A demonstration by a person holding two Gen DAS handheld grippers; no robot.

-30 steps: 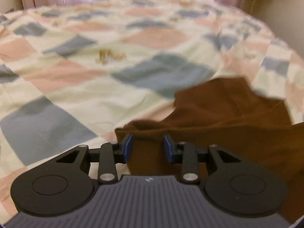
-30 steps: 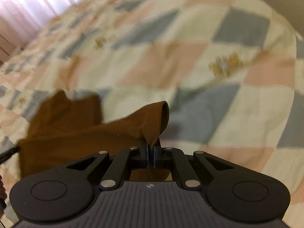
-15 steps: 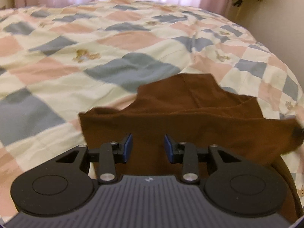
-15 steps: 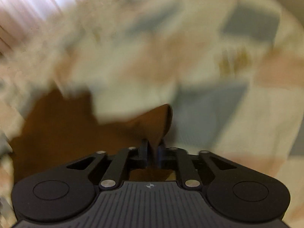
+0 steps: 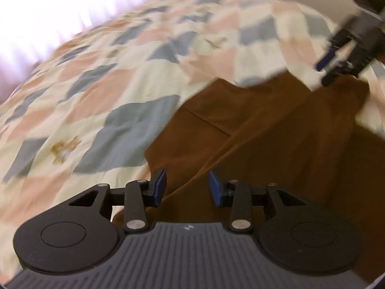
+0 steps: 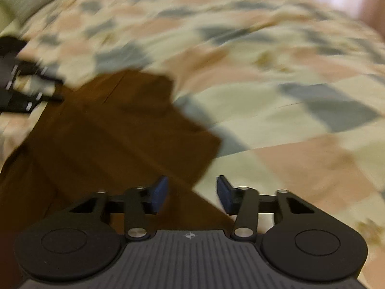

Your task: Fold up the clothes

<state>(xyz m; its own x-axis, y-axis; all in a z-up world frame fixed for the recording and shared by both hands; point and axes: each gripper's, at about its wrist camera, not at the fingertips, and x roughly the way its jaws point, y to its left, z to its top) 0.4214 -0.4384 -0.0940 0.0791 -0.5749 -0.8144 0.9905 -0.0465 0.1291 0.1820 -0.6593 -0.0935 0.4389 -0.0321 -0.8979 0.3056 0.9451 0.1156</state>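
Brown fabric, a single garment (image 5: pixel 252 130), lies on the checked bedspread (image 5: pixel 101 91) and fills the lower right of the left wrist view, from 3 o'clock round to 6 o'clock. A straight folded edge runs across it, and layers overlap; at least one fold appears complete, though motion blur prevents a firm count.

Left gripper (image 5: pixel 187 187): jaws apart, holding nothing, positioned over the near edge of the garment. Right gripper (image 6: pixel 192 193): jaws apart, empty, with a corner of the cloth directly below the gap. In the left wrist view, the right gripper sits at 2 o'clock, at the far edge of the garment.

Remaining work, as judged: further folds to reduce the garment to a compact rectangle, then smoothing.
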